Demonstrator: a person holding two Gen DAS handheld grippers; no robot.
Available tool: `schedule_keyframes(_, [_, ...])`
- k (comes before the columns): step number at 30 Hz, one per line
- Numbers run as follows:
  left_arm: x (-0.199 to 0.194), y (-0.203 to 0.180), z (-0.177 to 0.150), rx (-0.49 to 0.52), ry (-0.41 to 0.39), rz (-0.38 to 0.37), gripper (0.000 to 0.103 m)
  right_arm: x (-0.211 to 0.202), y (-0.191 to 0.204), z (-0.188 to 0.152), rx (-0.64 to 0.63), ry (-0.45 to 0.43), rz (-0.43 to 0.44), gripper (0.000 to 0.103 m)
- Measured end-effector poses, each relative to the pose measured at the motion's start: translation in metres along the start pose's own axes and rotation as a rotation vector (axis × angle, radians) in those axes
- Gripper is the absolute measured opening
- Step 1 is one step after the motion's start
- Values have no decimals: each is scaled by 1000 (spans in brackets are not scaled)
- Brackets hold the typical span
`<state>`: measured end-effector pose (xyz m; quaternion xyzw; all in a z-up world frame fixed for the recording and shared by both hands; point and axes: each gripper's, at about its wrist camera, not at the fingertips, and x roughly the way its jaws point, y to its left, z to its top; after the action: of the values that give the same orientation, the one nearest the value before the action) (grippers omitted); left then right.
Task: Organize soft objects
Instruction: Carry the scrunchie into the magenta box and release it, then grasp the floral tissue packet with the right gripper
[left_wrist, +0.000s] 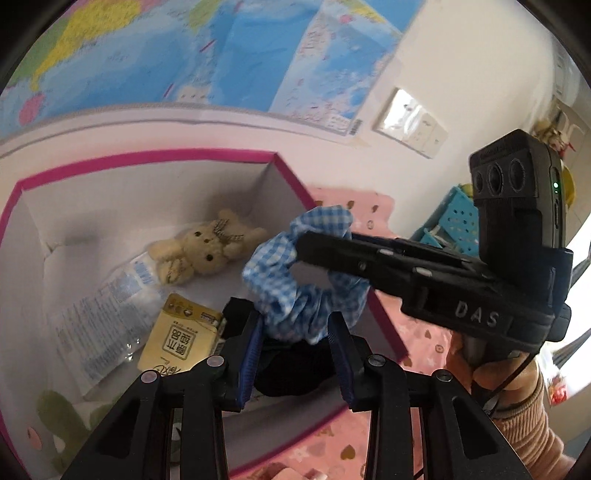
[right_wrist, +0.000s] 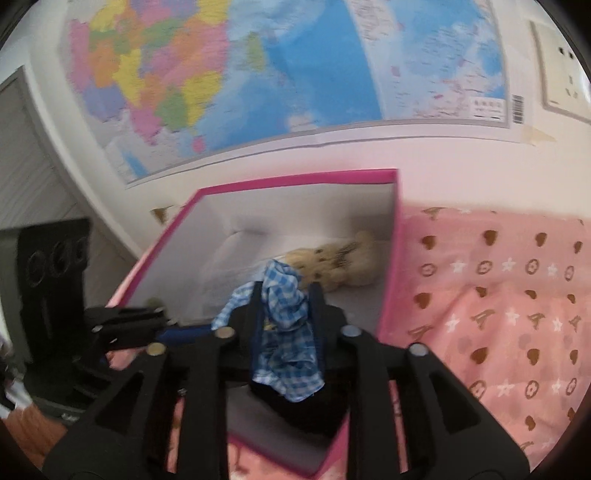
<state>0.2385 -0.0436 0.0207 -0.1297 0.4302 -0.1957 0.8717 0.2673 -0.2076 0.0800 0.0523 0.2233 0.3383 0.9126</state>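
Right gripper (right_wrist: 286, 306) clamps a blue gingham scrunchie (right_wrist: 284, 332), holding it above the pink-rimmed storage box (right_wrist: 295, 179), likely for dropping in with the plush bunny (left_wrist: 207, 247) on the box floor. Left gripper (left_wrist: 295, 332): fingers narrowly parted, the scrunchie hanging just between them; contact unclear. Scrunchie looks crumpled, ruffled and limp, its loop open. A tissue pack (left_wrist: 107, 314) and yellow packet (left_wrist: 181, 336) also lie inside.

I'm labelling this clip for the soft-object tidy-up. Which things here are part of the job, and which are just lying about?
Job: blue gingham scrunchie, pink-rimmed box, plush bunny, right gripper, left gripper.
Lying about: wall map, yellow packet, pink heart blanket.
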Motion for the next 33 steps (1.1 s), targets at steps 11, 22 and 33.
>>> schedule_keyframes(11, [-6, 10, -15, -13, -8, 46, 41, -24, 6, -15, -45, -28, -40, 47])
schedule_keyframes(22, [-71, 2, -58, 26, -108, 27, 51, -78, 36, -51, -72, -51, 108, 50])
schedule_keyframes(33, [-91, 2, -112, -7, -85, 16, 54, -96, 55, -97, -76, -2, 191, 54])
